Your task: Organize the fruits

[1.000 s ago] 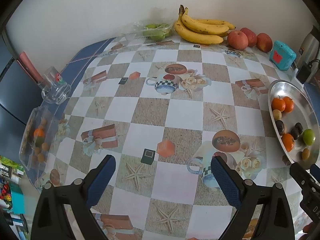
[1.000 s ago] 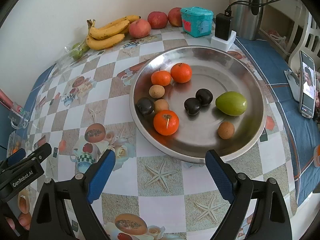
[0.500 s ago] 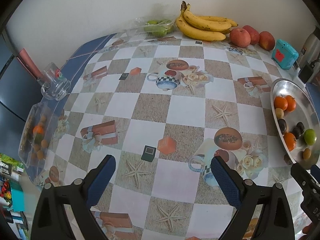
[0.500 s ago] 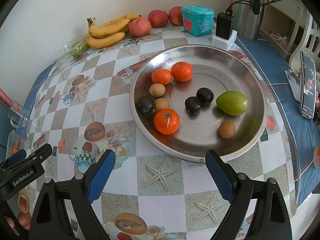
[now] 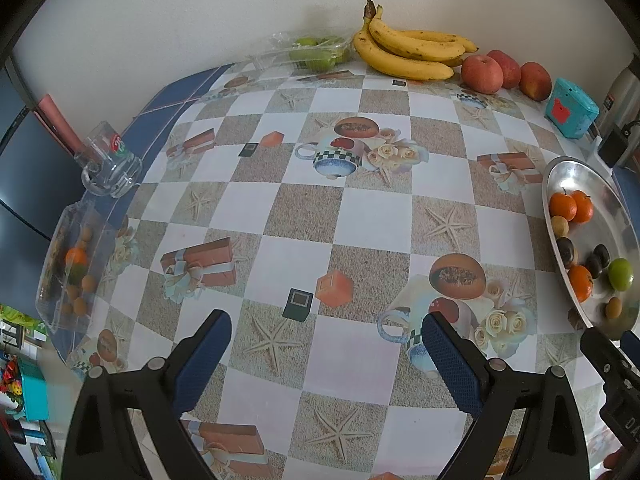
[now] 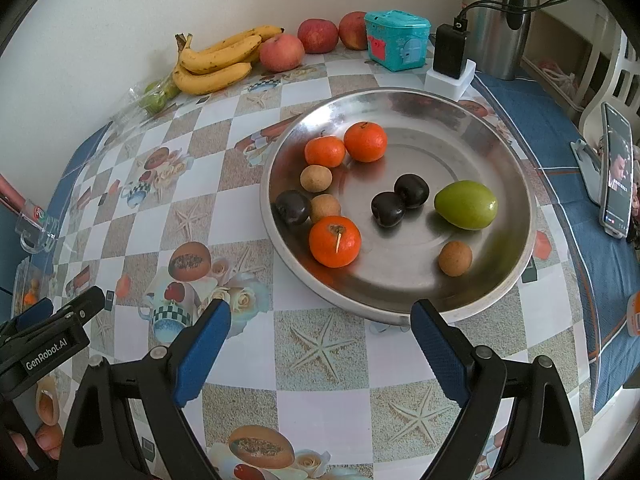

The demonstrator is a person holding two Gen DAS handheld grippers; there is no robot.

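Note:
A round steel plate [image 6: 508,264] holds three oranges [image 6: 335,241], three dark plums [image 6: 387,209], a green fruit [image 6: 466,204] and three small brown fruits [image 6: 455,258]. My right gripper [image 6: 320,348] is open and empty, just short of the plate's near rim. My left gripper [image 5: 326,354] is open and empty over the checked tablecloth; the plate [image 5: 560,176] lies at its right. A clear tray [image 5: 68,264] with small fruits sits at the table's left edge. Bananas [image 5: 408,50], apples [image 5: 482,74] and bagged green fruits [image 5: 316,52] line the wall.
A glass mug [image 5: 110,160] stands at the left edge. A teal box [image 6: 396,40], a black charger on a white block [image 6: 450,64] and a steel kettle [image 6: 496,20] stand behind the plate. A phone on a stand [image 6: 616,172] is at the right.
The left wrist view has shifted slightly, so the bananas and plate sit a little lower and further in frame. The right gripper has barely moved. Both stay open.

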